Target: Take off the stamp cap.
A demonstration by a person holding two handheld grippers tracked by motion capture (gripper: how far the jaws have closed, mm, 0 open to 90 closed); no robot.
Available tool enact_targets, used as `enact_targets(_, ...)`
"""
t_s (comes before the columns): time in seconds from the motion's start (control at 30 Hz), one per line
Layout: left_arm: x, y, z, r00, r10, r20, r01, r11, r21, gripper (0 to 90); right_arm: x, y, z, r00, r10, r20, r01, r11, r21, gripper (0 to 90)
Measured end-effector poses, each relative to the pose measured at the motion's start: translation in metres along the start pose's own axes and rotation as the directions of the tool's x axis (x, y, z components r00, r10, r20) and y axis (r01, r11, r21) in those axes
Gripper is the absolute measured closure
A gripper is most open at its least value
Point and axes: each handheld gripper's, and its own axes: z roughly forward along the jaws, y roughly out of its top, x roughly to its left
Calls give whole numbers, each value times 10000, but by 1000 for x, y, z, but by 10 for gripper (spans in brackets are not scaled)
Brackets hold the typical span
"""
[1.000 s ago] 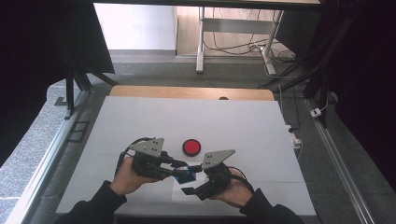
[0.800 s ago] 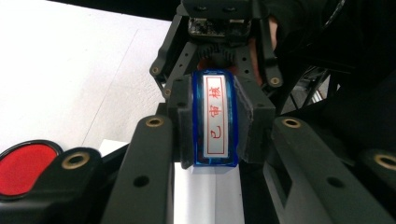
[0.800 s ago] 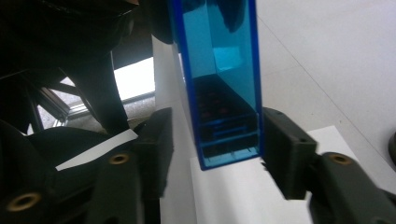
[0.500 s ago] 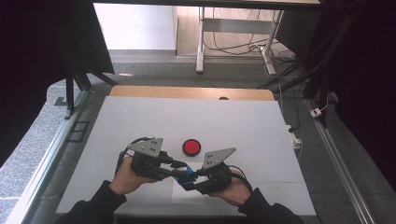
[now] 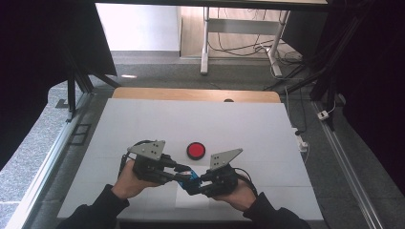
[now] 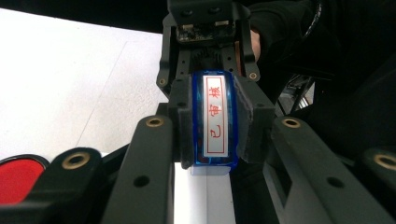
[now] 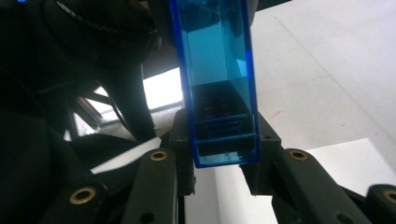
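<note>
Now, the parts one by one:
Left tool: its two black jaws pinch one end of the blue stamp. In the left gripper view the pads press on both sides of it.
Right tool: its jaws have just been closing and now squeeze the other end of the blue stamp. In the right gripper view the blue box sits between the two pads.
Blue stamp: it is see-through blue plastic. One face has a white label with red signs in a red frame. It is held up between the two tools, just above the tabletop, near the edge closest to the person.
Hands: the left hand holds the left tool and the right hand holds the right tool. Both come out of dark sleeves.
Red round pad: it lies flat on the tabletop, just behind the two tools, not touching them.
White paper: it lies on the tabletop right under the stamp.
Tabletop: it is white, with a wooden strip at the far edge.
</note>
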Motion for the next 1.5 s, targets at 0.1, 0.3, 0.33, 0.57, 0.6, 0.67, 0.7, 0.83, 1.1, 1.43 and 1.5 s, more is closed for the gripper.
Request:
enact_targets(0.1, -3, 2, 0, 9997, 157, -211, -154, 9998, 136, 710, -2, -1, 0, 9987, 470, -207, -471, 9989, -31, 690)
enact_targets(0.3, -4, 3, 1, 9990, 303, -318, -293, 9991, 321, 710, -2, 0, 0, 9994, 342, -48, -340, 9991, 260, 691)
enact_targets(0.33, -4, 3, 0, 9989, 307, -367, -295, 9990, 329, 710, -2, 0, 0, 9999, 116, 77, -119, 9990, 430, 691)
enact_targets(0.57, -2, 2, -5, 9985, 92, -531, -81, 9998, 205, 709, 2, 1, -2, 9972, -445, 608, 402, 9968, 694, 691)
enact_targets(0.6, -2, 2, -5, 9986, 33, -533, -21, 9998, 214, 709, 2, 0, -3, 9968, -445, 669, 396, 9966, 725, 690)
enact_targets(0.67, -2, 2, -4, 9985, -7, -540, 19, 9998, 221, 709, 2, 0, -3, 9962, -507, 707, 451, 9959, 785, 690)
enact_targets(0.7, -2, 2, -4, 9984, -17, -570, 30, 9997, 236, 708, 3, -1, -3, 9944, -656, 834, 593, 9953, 764, 689)
enact_targets(0.83, -2, 2, -6, 9977, -99, -664, 117, 9996, 265, 708, 7, -2, -4, 9855, -1217, 1180, 1127, 9904, 794, 689)
enact_targets(1.1, -1, 1, -11, 9955, -252, -909, 271, 9994, 197, 708, 7, -5, -8, 9798, -1047, 1701, 941, 9932, 692, 689)
enact_targets(1.43, -1, 0, -11, 9922, -408, -1182, 457, 9982, 386, 707, 7, -9, -20, 9691, -880, 2303, 745, 9950, 667, 688)
enact_targets(1.5, -1, -1, -11, 9917, -408, -1223, 462, 9981, 418, 707, 7, -9, -23, 9655, -843, 2464, 710, 9955, 621, 688)
